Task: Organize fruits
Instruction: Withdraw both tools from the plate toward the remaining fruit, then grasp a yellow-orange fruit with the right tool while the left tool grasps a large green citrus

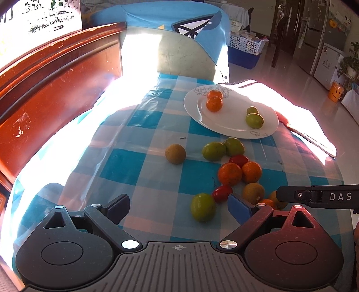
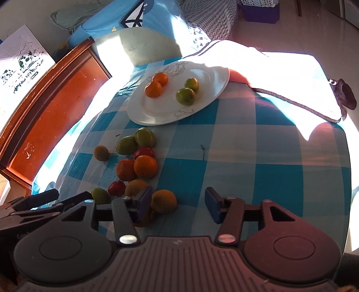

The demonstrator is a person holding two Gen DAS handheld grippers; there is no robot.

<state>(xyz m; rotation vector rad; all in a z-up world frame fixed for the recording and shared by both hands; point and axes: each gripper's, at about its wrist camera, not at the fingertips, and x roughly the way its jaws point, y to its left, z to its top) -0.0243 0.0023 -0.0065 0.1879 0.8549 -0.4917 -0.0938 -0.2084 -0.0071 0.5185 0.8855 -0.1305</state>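
1. My left gripper point(image 1: 177, 209) stands wide open above the blue-checked tablecloth point(image 1: 125, 166), with nothing pressed between its pads; a green fruit point(image 1: 203, 207) lies between the fingers, nearer the right one, untouched.
2. My right gripper point(image 2: 179, 203) is partly open and grips nothing. A yellow-brown fruit point(image 2: 163, 200) sits just inside its left finger; I cannot tell whether the pad touches it.
3. The loose fruits lie in a cluster on the cloth: two oranges point(image 1: 230, 173) side by side, two red tomatoes point(image 1: 238, 160), two more green fruits point(image 1: 213, 151) and a brownish one point(image 1: 175, 153) set slightly apart.
4. The white plate point(image 1: 224, 125) stands beyond the cluster, carrying two oranges on one side and two green fruits on the other.
5. The cluster lies between both grippers and the plate.
6. A wooden headboard point(image 1: 56, 89) borders the left; a blue cushion point(image 1: 157, 15) stands behind the plate, and a white cloth point(image 2: 280, 71) lies sunlit at the right.
7. In the left view, the right gripper's black finger point(image 1: 314, 196) crosses over the nearest fruits.
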